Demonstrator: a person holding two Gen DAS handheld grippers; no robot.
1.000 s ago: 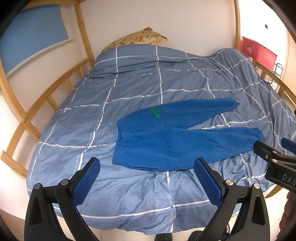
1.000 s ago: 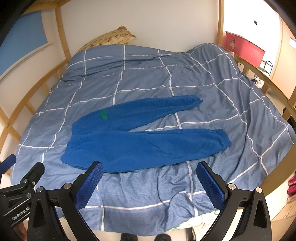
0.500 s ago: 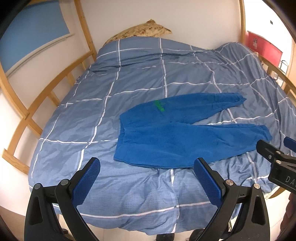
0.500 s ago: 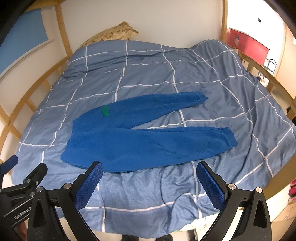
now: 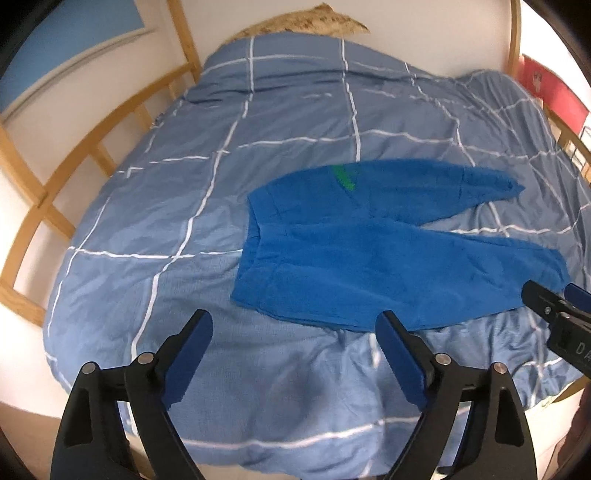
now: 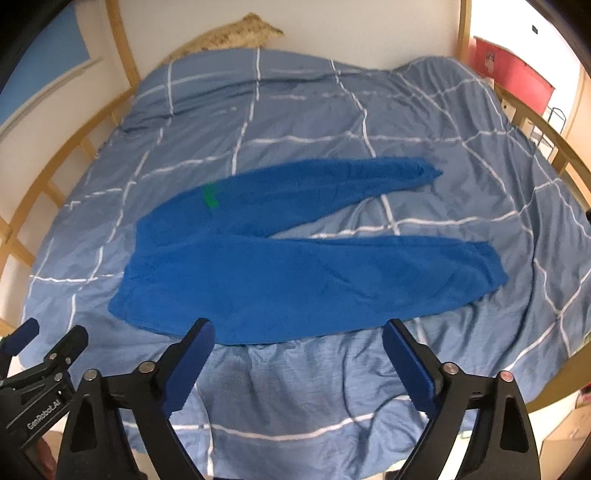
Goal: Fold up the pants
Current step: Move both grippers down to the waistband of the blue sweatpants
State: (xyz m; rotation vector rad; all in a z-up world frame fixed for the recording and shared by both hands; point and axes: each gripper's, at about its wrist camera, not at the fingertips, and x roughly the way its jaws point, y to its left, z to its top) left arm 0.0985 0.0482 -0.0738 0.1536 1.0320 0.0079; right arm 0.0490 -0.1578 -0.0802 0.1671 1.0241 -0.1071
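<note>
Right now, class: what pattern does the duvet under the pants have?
The duvet is blue with a white grid of lines, clearest in the right wrist view.

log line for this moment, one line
pants flat, unfolded, legs apart | left gripper open, off cloth | right gripper open, off cloth

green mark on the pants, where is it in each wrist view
Left wrist: the green mark sits right of centre, upper middle, on the far leg of the pants.
Right wrist: the green mark sits left of centre, upper middle.
Shared landmark: the speckled pillow at the head of the bed.
</note>
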